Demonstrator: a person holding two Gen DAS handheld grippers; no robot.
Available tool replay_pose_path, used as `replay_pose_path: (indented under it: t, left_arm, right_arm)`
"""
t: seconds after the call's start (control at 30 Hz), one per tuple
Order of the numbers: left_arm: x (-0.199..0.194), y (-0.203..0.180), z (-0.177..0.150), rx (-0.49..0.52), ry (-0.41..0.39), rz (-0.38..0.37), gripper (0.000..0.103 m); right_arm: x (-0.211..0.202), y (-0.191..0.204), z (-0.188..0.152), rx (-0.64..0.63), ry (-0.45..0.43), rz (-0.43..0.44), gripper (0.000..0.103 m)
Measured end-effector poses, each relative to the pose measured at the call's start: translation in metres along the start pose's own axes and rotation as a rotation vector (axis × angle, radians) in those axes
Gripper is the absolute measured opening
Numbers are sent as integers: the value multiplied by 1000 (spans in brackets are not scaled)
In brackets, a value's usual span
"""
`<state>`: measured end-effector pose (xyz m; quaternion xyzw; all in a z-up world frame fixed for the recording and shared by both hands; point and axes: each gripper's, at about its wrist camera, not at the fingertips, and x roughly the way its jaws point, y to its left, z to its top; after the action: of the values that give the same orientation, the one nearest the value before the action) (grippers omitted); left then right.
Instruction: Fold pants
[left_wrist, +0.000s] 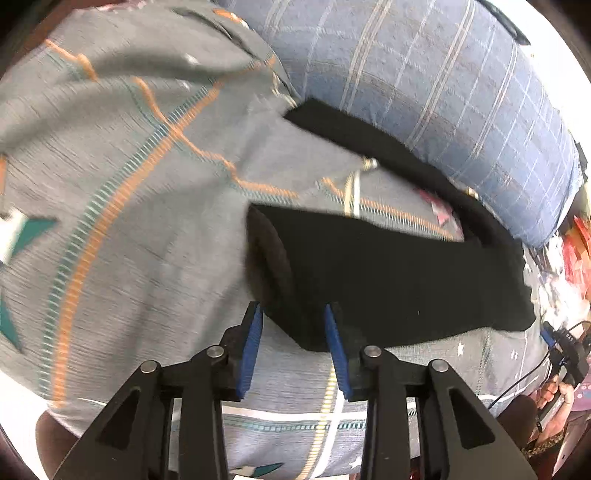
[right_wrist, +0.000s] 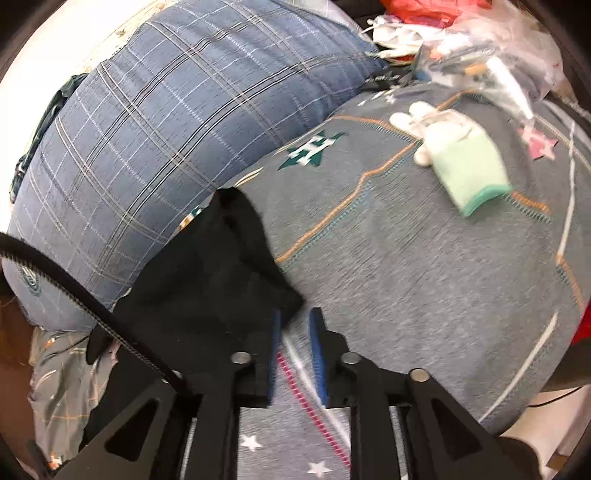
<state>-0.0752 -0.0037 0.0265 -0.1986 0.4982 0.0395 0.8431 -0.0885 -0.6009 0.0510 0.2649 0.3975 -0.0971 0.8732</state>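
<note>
Both views are taken from the wrists, tilted steeply down and close above the grey patterned bedspread. Shared by the two are the black pants and the blue plaid pillow along the bedspread's far edge.

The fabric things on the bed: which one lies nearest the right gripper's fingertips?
The black pants: their edge reaches the right gripper, while the blue checked pillow and mint-green folded cloth lie farther.

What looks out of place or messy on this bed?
The black pants lie unevenly, one corner pushed against the blue plaid pillow. In the right wrist view a pale green cloth with white gloves lies loose on the grey bedspread, and a jumble of bags crowds its far edge.
</note>
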Motion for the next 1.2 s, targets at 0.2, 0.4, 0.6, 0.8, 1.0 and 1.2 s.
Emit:
replay_pose_path:
  t: [0.2,0.4,0.6,0.8,1.0,1.2]
  left_arm:
    - [5,-16,61,19,-53,-13,50]
    - [59,-39,140,57,-28,-19,53]
    - [120,-45,211,67,4,-5,55]
    - [178,-44,254,45,64,-6,55]
    - [213,-50,269,98,126,-62,61]
    - [224,-64,268,186,133,-98,79]
  right_arm:
    - [24,41,21,-123,37,32,27]
    - [66,101,47,-270,98,87,44]
    - [110,145,77,-400,128,83,56]
    - [162,194,95,-525,217,133,56]
    - [213,233,105,-637,322,204,62]
    - [246,267,87,-735,449,308,64]
